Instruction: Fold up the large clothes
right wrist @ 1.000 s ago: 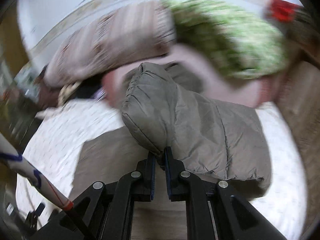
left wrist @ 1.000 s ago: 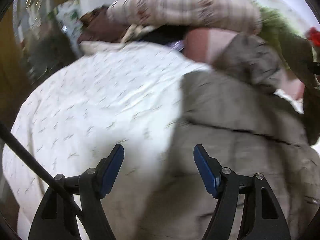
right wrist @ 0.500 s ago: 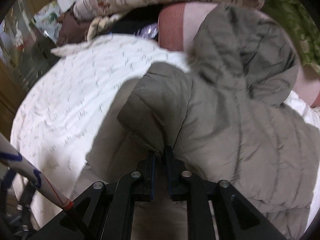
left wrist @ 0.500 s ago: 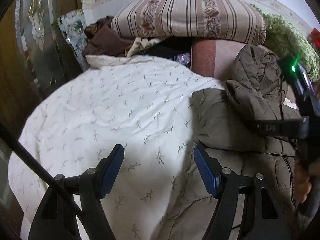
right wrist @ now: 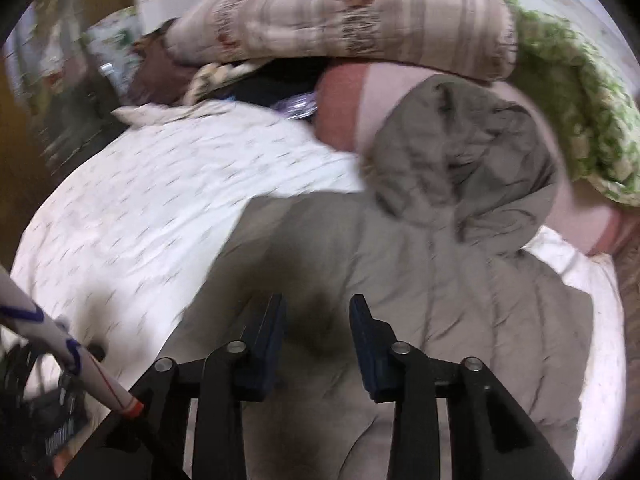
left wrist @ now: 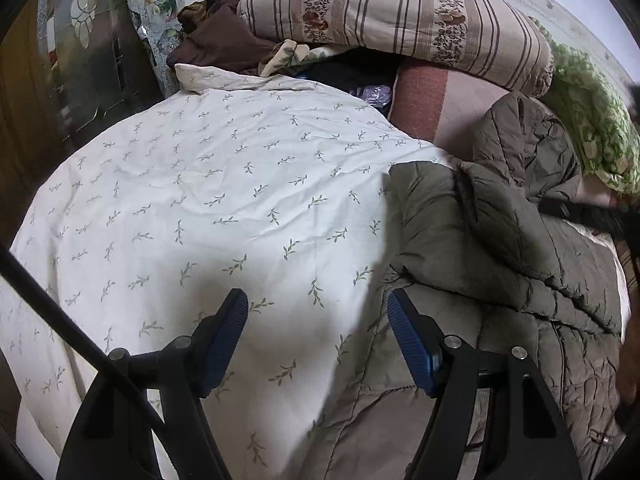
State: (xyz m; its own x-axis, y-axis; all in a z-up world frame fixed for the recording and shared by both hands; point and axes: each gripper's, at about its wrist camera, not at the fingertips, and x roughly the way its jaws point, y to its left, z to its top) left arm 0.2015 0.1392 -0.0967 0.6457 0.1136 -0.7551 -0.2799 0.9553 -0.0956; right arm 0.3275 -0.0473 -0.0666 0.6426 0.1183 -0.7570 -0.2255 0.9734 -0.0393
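Note:
A grey-olive quilted hooded jacket [left wrist: 500, 248] lies on the white leaf-print bedspread [left wrist: 224, 200], at the right in the left wrist view. Its sleeve is folded across the body and its hood [right wrist: 468, 152] points toward the pillows. My left gripper [left wrist: 318, 320] is open and empty, over the bedspread at the jacket's left edge. My right gripper [right wrist: 318, 320] is open and empty just above the jacket's body [right wrist: 420, 280]. The right wrist view is blurred.
A striped pillow [left wrist: 400, 20], a green-patterned quilt [left wrist: 592, 128] and a pink cushion [left wrist: 436, 108] are stacked at the head of the bed. Brown and dark clothes [left wrist: 216, 40] lie at the back left. A wooden and glass cabinet [left wrist: 60, 60] stands to the left.
My right gripper carried the sleeve across the jacket, then opened and let it go. The left gripper stayed open and shifted a little to the left of the jacket.

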